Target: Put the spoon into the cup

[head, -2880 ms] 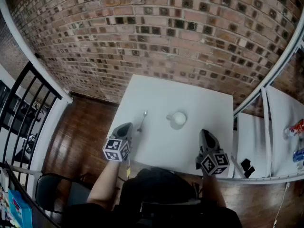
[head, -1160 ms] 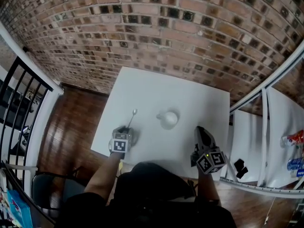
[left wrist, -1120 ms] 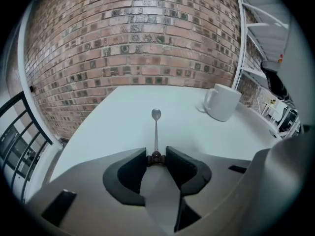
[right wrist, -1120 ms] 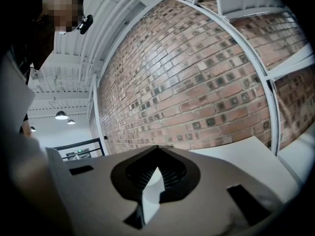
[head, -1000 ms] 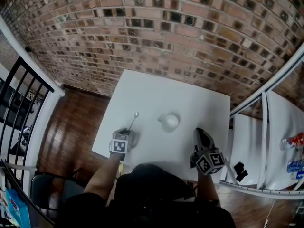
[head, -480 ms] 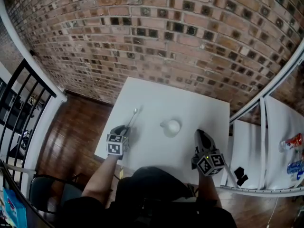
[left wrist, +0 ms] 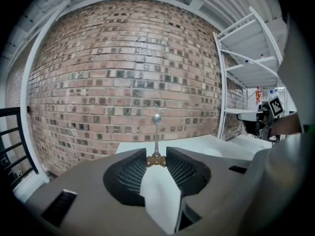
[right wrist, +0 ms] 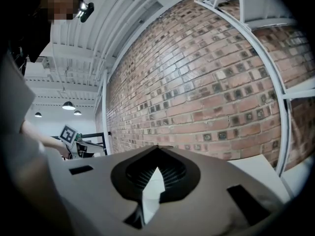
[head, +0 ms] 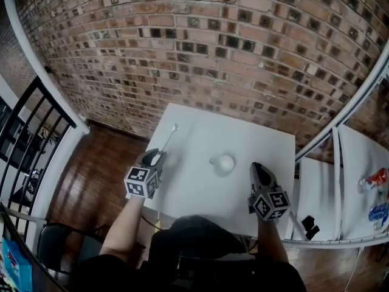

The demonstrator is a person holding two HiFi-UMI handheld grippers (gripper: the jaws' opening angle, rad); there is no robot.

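My left gripper (head: 158, 157) is shut on a thin metal spoon (head: 169, 135), raised above the left edge of the white table (head: 243, 132). In the left gripper view the jaws (left wrist: 157, 160) pinch the spoon's gold bow-shaped handle end. The spoon (left wrist: 156, 132) sticks straight out with its bowl far from me. The white cup (head: 225, 163) stands upright near the table's middle, to the right of the spoon and apart from it. My right gripper (head: 259, 167) hovers at the table's right front, shut with nothing in it (right wrist: 157, 147).
A brick wall (head: 200, 47) runs behind the table. White shelving (head: 340, 163) with bottles (head: 377, 180) stands at the right. A black railing (head: 36, 120) and wooden floor (head: 103, 169) lie to the left, a dark chair (head: 61, 248) at the lower left.
My left gripper closed on the spoon lying on the table and has lifted it up off the surface. The right gripper has hardly moved. The cup stays put.
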